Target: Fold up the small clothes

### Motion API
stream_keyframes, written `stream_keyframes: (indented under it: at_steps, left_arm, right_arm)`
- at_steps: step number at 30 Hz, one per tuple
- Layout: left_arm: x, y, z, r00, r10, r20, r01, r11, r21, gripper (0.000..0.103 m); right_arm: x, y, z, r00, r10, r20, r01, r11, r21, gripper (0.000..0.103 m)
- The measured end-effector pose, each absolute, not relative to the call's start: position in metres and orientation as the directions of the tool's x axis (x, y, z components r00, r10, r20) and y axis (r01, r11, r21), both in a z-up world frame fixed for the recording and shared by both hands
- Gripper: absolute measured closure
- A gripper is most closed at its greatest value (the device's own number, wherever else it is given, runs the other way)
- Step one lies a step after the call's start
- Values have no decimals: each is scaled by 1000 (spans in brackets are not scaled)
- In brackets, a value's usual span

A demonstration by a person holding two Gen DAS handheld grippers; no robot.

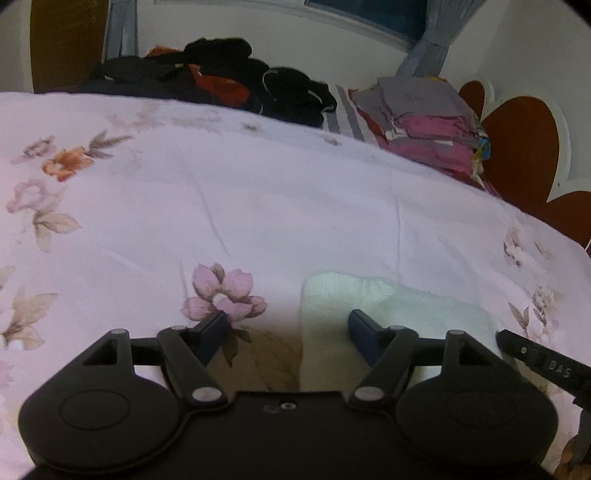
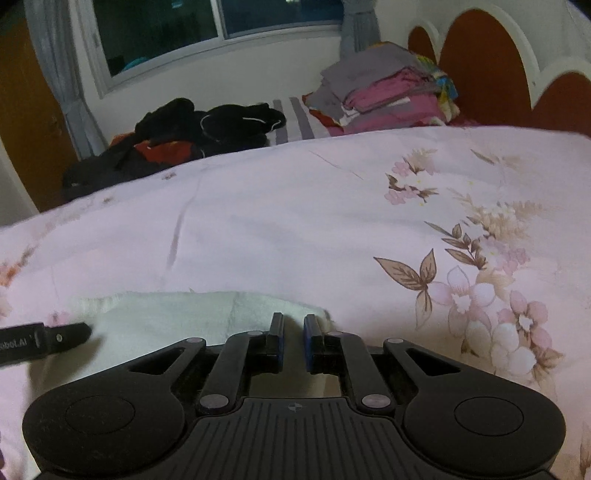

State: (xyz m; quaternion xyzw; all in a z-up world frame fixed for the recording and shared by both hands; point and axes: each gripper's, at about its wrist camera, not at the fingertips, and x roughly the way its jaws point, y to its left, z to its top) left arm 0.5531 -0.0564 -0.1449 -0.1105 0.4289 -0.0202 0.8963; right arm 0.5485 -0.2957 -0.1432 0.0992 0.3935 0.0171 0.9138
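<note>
A small white knitted garment (image 1: 391, 314) lies flat on the pink floral bedspread (image 1: 258, 206). My left gripper (image 1: 288, 332) is open and low over the garment's left edge, right finger on the cloth, left finger over the bedspread. In the right wrist view the same garment (image 2: 177, 317) lies to the lower left. My right gripper (image 2: 293, 332) sits at the garment's right edge with its jaws nearly closed and a narrow gap between them; no cloth shows in the gap. The other gripper's tip shows in each view, in the left wrist view (image 1: 535, 358) and in the right wrist view (image 2: 55, 338).
A heap of black and red clothes (image 1: 221, 77) lies at the far side of the bed. A stack of folded grey and pink clothes (image 1: 428, 114) sits by the red headboard (image 1: 524, 147). A window (image 2: 207, 26) and curtains stand behind.
</note>
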Motion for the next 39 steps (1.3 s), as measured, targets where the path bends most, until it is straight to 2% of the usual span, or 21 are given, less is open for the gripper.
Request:
stream_keyframes:
  at_steps: [10, 14, 17, 21, 24, 31, 39]
  left_arm:
    - [505, -52, -127, 644, -194, -740, 12, 970, -244, 31]
    - [484, -54, -136, 626, -228, -746, 24, 962, -273, 31]
    - [480, -59, -142, 624, -229, -747, 45, 965, -259, 29]
    - [485, -59, -146, 613, -225, -757, 42, 966, -254, 25]
    - [476, -57, -136, 613, -240, -753, 55, 963, -262, 28]
    - [443, -53, -142, 584, -292, -757, 95, 951, -293, 28]
    - [423, -64, -156, 561, -303, -771, 156, 953, -260, 27]
  right_arm:
    - [490, -283, -104, 738, 187, -648, -52, 974, 222, 93]
    - [465, -275, -110, 718, 211, -663, -84, 972, 219, 93]
    - [459, -269, -132, 695, 145, -704, -75, 989, 130, 93]
    - [464, -277, -140, 693, 132, -708, -46, 989, 139, 93]
    - [458, -281, -129, 694, 154, -704, -40, 984, 176, 93]
    - [401, -278, -115, 686, 193, -702, -72, 978, 198, 93]
    - [353, -265, -142, 633, 108, -767, -27, 993, 118, 93]
